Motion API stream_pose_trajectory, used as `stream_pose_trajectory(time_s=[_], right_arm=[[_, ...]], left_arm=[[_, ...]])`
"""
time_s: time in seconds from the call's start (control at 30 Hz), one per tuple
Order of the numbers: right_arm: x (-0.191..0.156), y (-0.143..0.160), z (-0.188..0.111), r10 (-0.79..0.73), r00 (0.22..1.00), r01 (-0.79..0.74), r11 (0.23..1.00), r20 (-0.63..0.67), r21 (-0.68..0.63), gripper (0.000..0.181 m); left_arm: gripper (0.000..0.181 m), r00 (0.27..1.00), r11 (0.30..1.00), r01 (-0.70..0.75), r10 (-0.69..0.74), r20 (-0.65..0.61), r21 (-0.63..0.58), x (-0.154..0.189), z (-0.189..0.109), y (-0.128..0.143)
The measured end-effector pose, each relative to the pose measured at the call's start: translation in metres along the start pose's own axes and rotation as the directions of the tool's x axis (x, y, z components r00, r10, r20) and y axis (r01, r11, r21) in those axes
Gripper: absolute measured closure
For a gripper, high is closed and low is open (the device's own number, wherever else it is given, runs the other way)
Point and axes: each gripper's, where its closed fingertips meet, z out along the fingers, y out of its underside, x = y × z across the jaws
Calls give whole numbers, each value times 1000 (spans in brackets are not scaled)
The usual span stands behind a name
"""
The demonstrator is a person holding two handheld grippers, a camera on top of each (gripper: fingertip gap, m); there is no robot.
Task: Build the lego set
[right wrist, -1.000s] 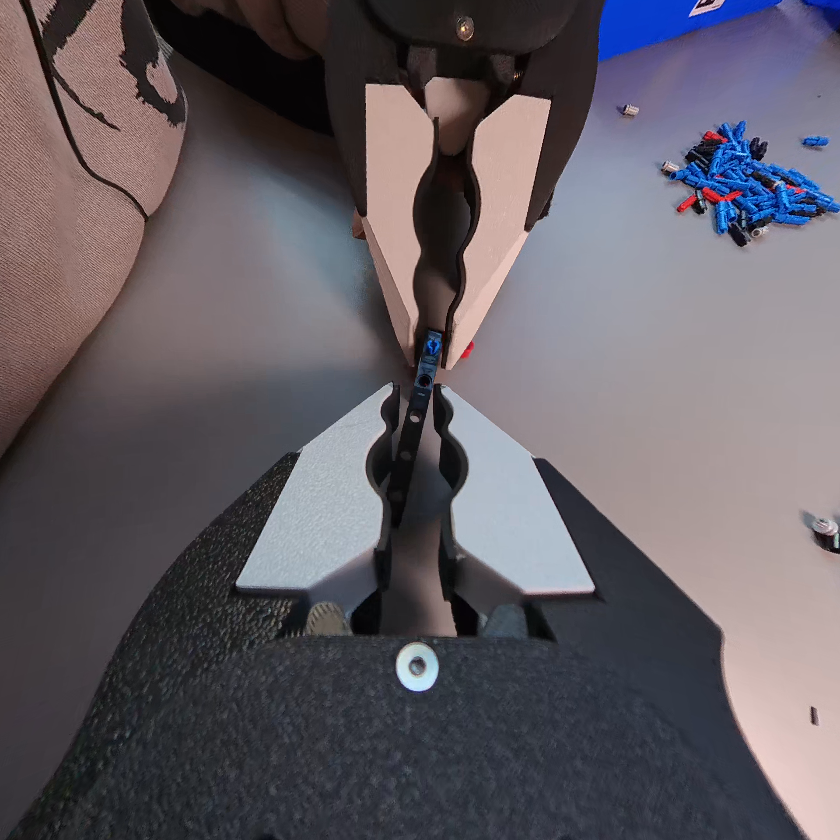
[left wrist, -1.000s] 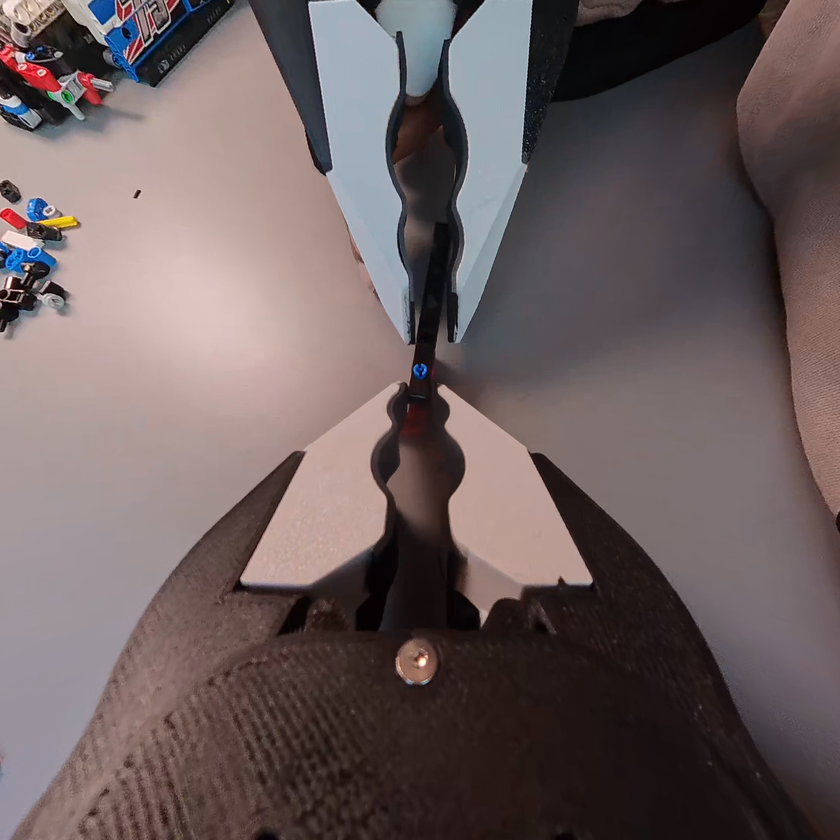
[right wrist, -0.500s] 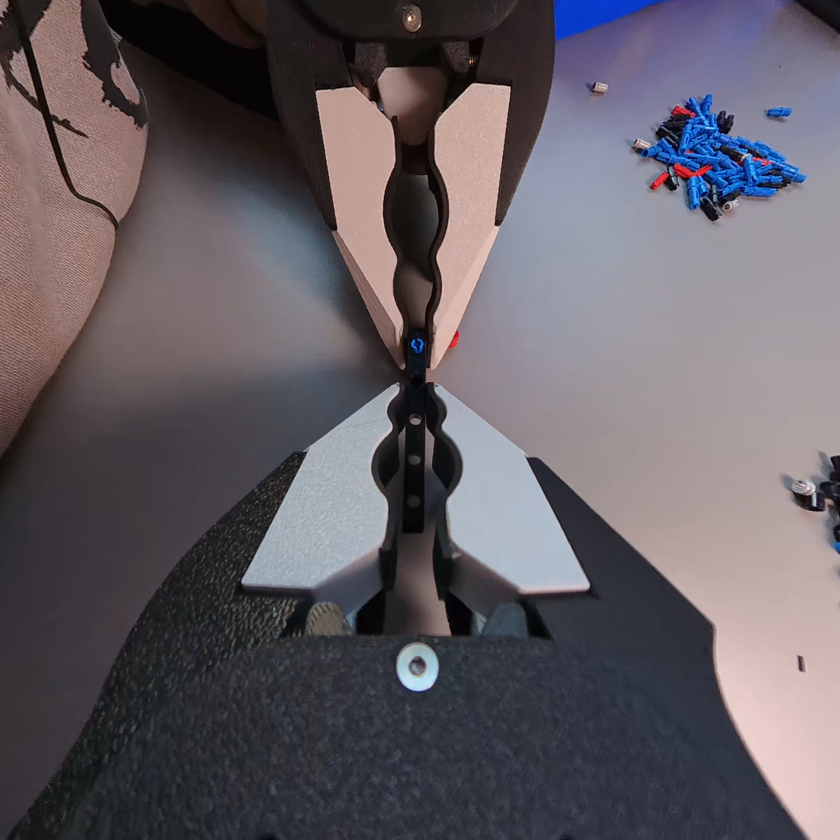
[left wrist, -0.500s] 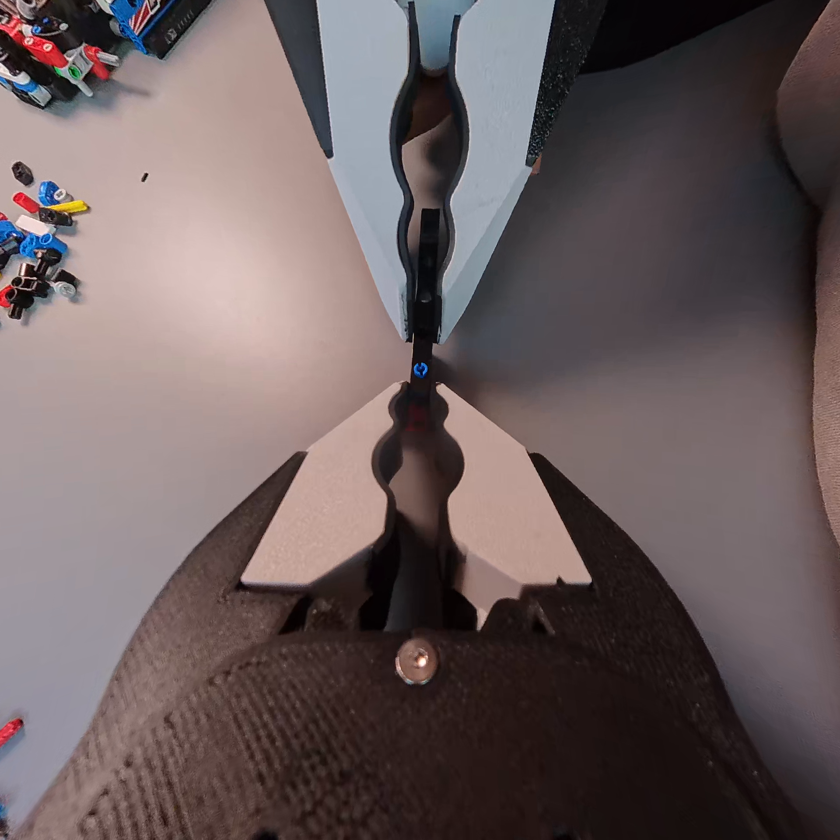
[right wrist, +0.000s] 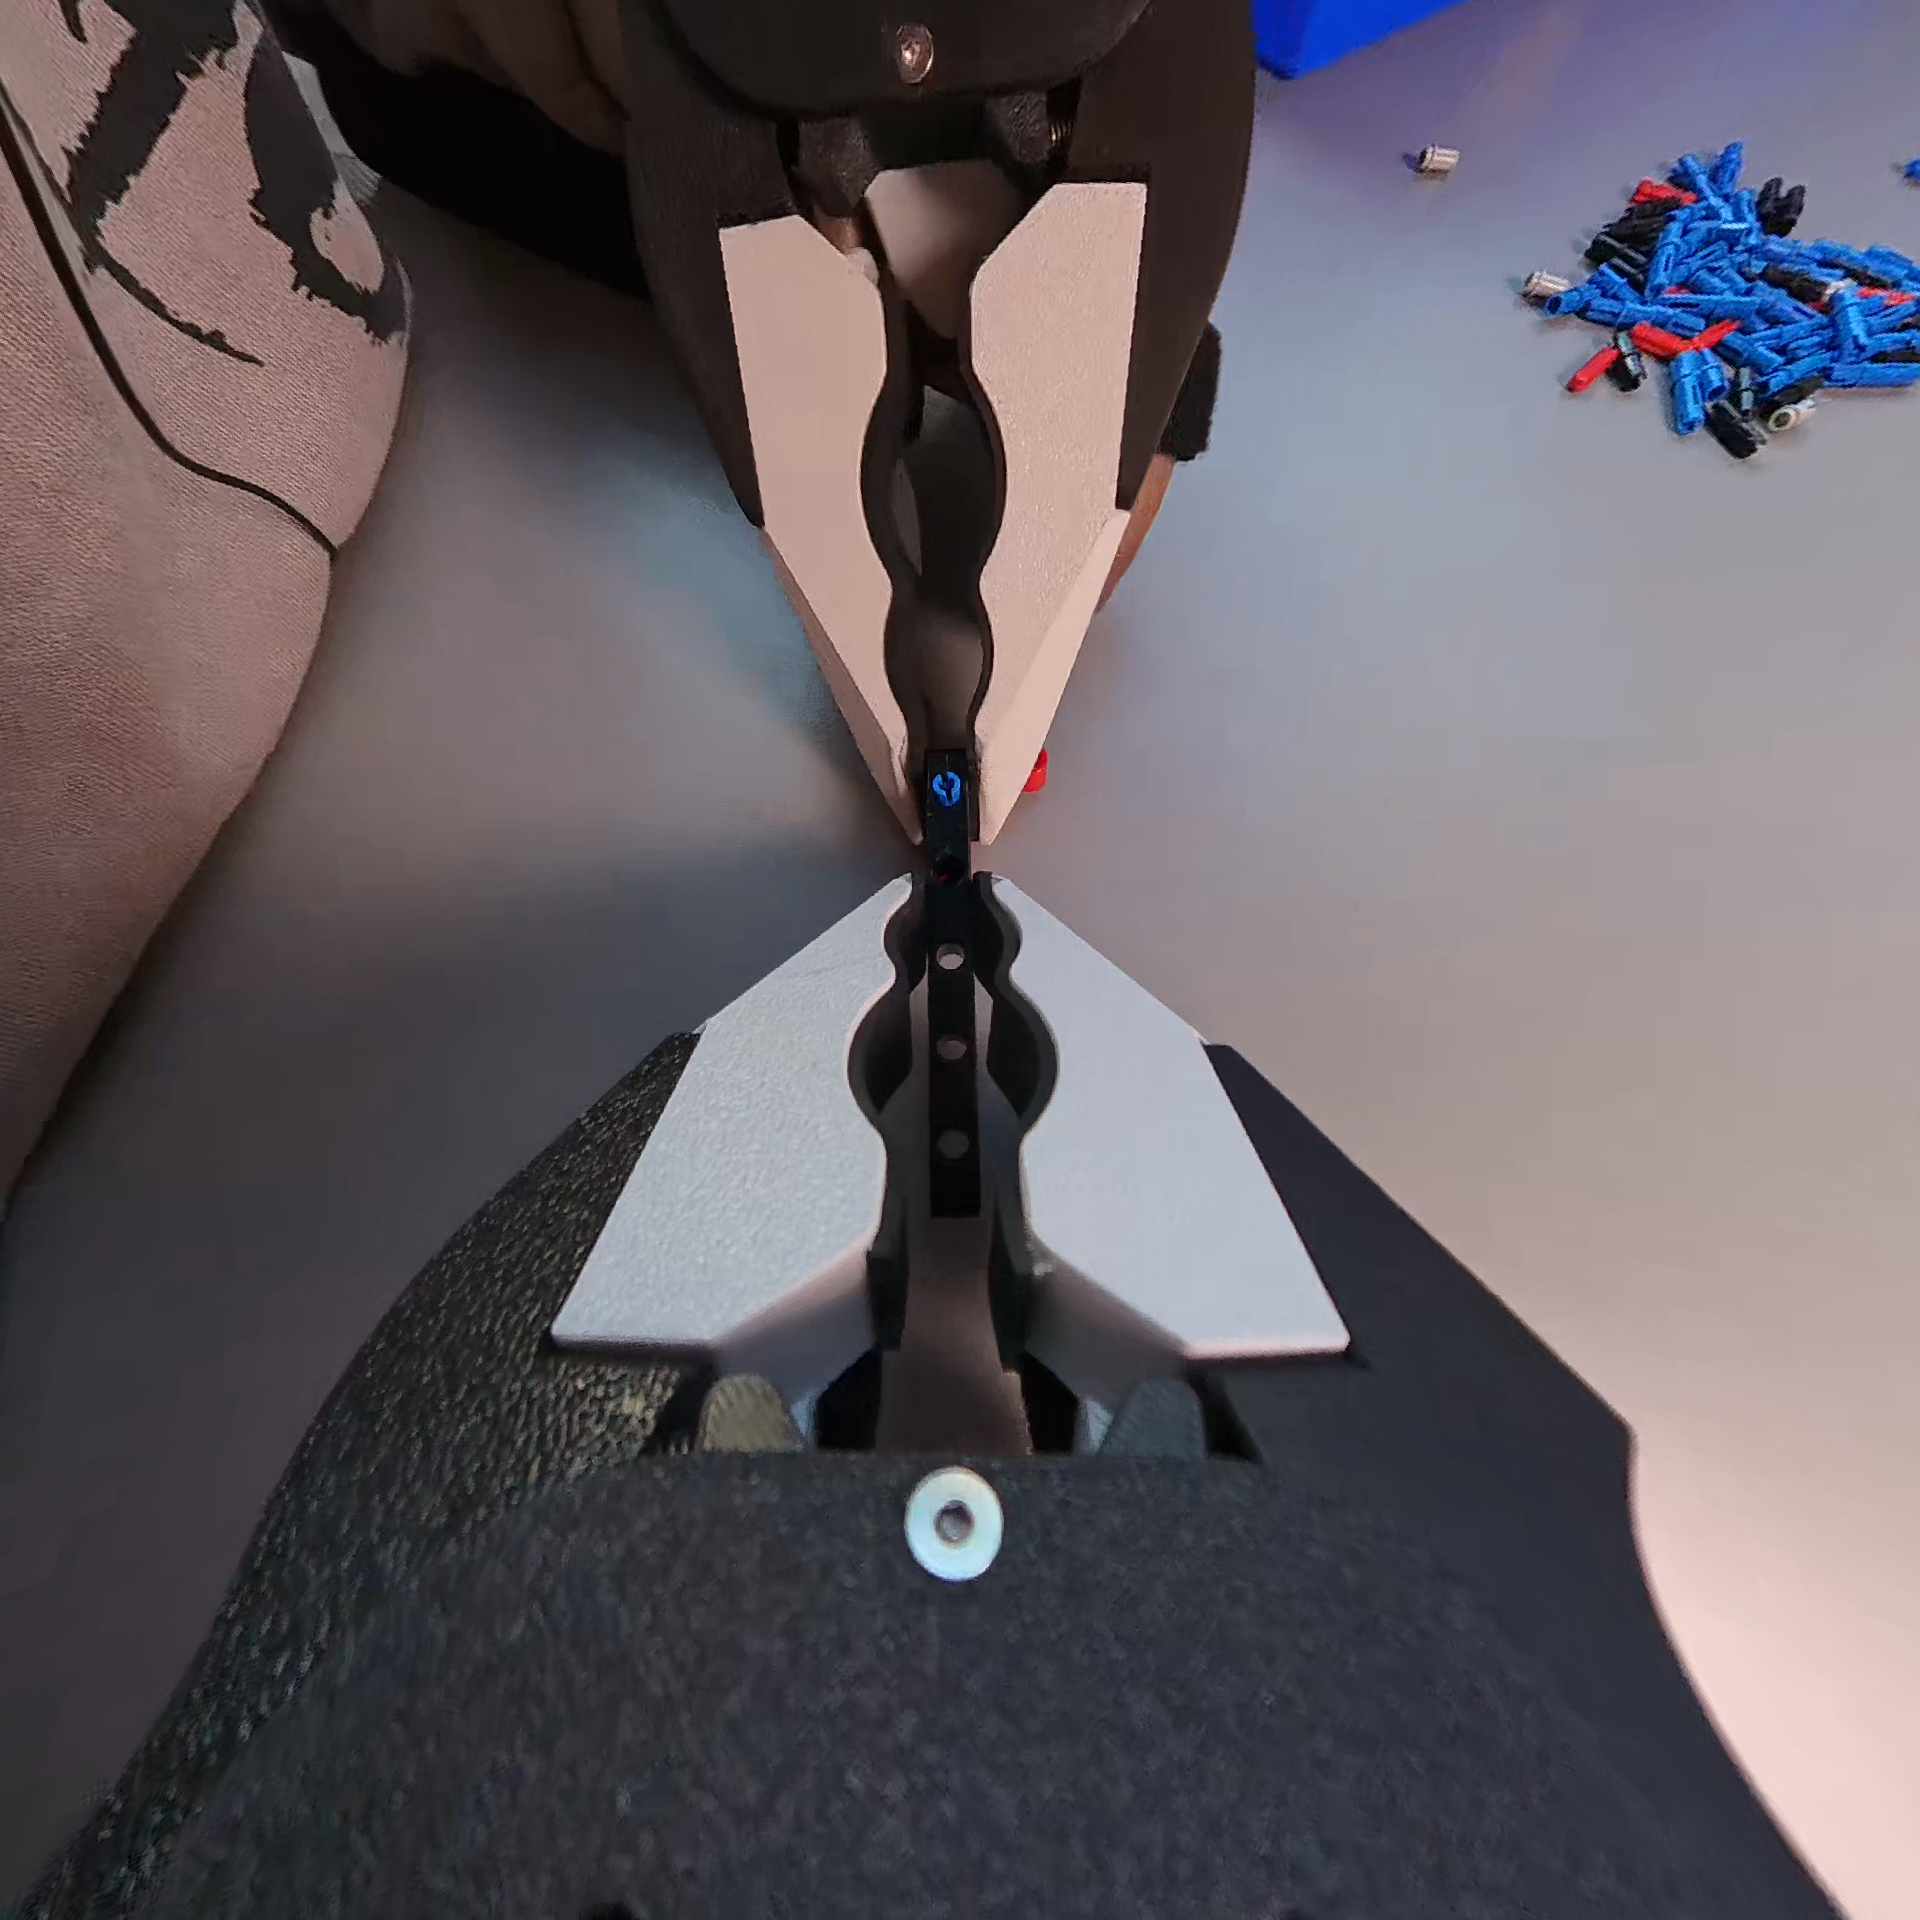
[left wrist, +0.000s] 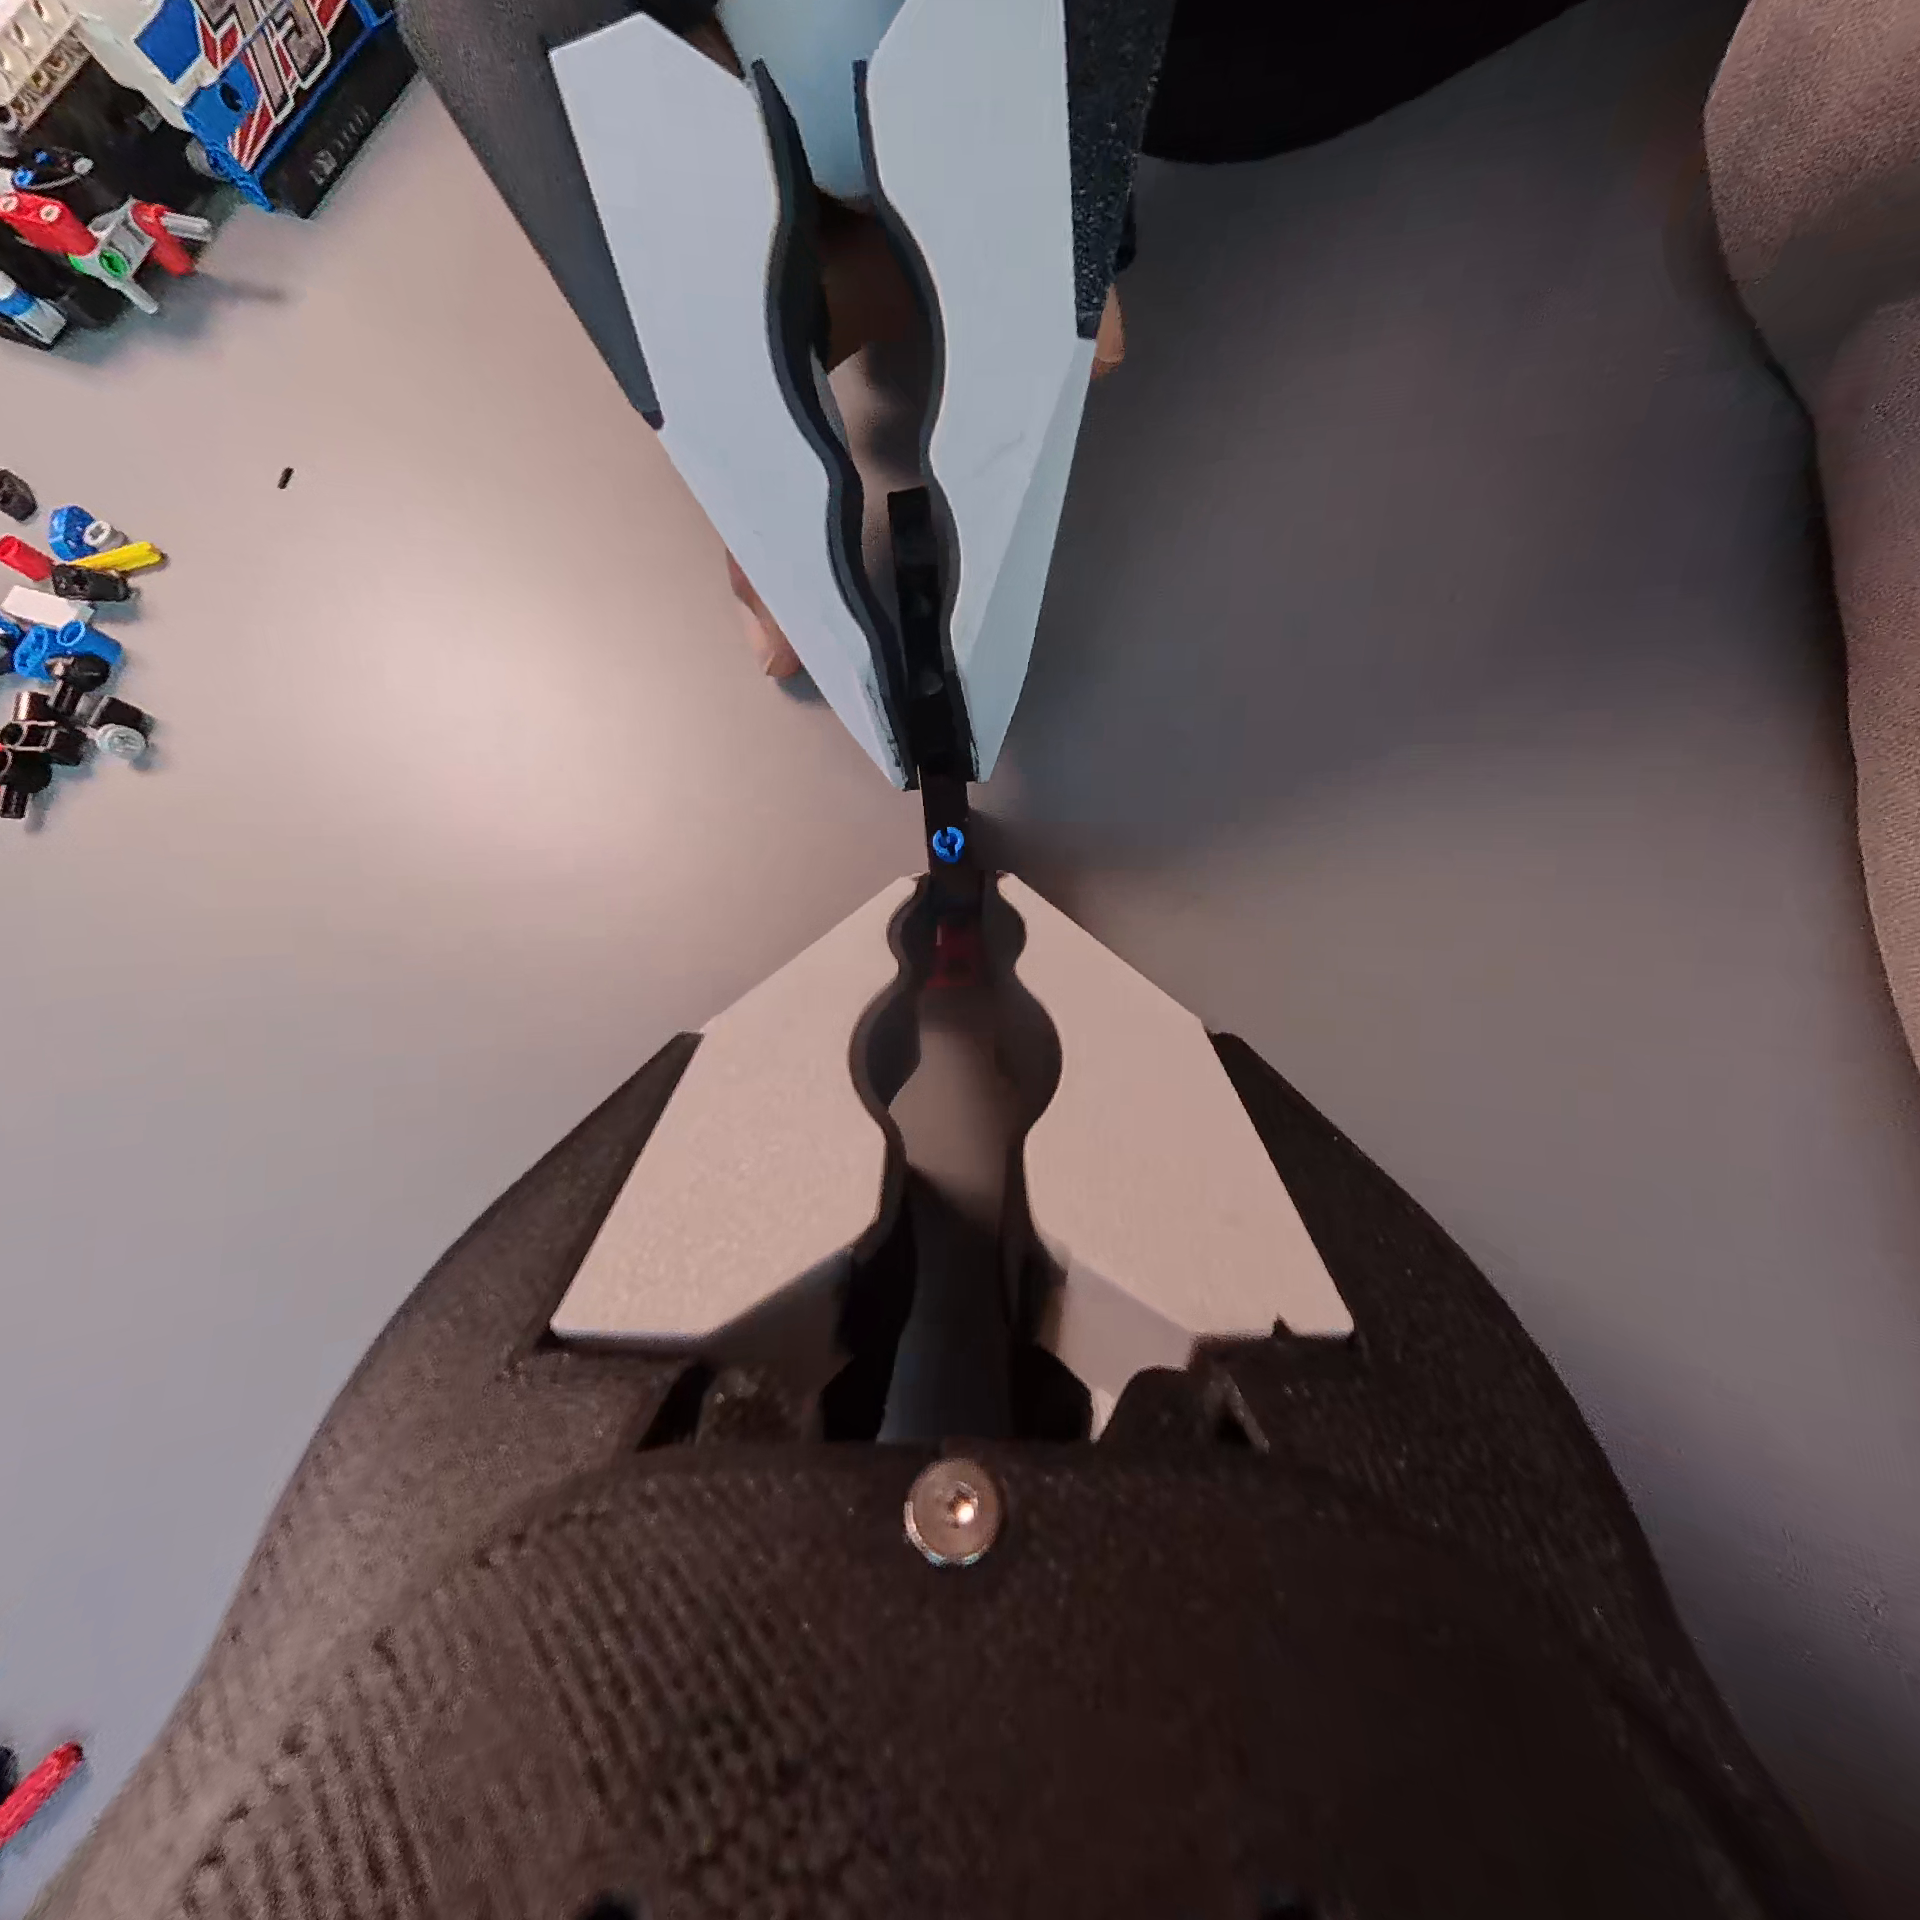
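A black beam (right wrist: 951, 1049) is clamped lengthwise in the right tool (right wrist: 948, 881), its pinned end pointing at the left tool (left wrist: 951, 883). That end, bearing a blue pin (right wrist: 945, 787), is clamped by the left tool, tip to tip.

A smooth pale grey tabletop (left wrist: 416, 987) lay underneath. A beige fabric sleeve (left wrist: 1849, 364) rested along its edge, and a beige garment with black brush-like markings (right wrist: 156, 416) bordered the other side.

A plain grey surface (left wrist: 436, 935) is carrying loose lego pieces. A mixed cluster (left wrist: 62, 644) is lying at one edge, while a heap of blue pins (right wrist: 1745, 301) is sitting well apart
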Motion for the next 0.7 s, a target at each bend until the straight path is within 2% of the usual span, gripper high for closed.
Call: stream_pose_trajectory(time_s=[0.23,0.43,0.53,0.7], right_arm=[[0,0,0,13,999,-14,1000,38,18,174],[-1,-1,0,11,1000,-11,1000,7,25,174],[1,-1,-4,-17,999,17,1000,-29,-2,166],[-1,-1,-8,-55,998,54,996,-25,-67,171]], left_arm=[[174,1000,999,-28,28,-10,15,1,0,0],[174,1000,1000,-6,6,-9,17,0,0,0],[174,1000,1000,-7,7,-10,15,0,0,-1],[174,1000,1000,-10,10,-8,11,0,0,-1]])
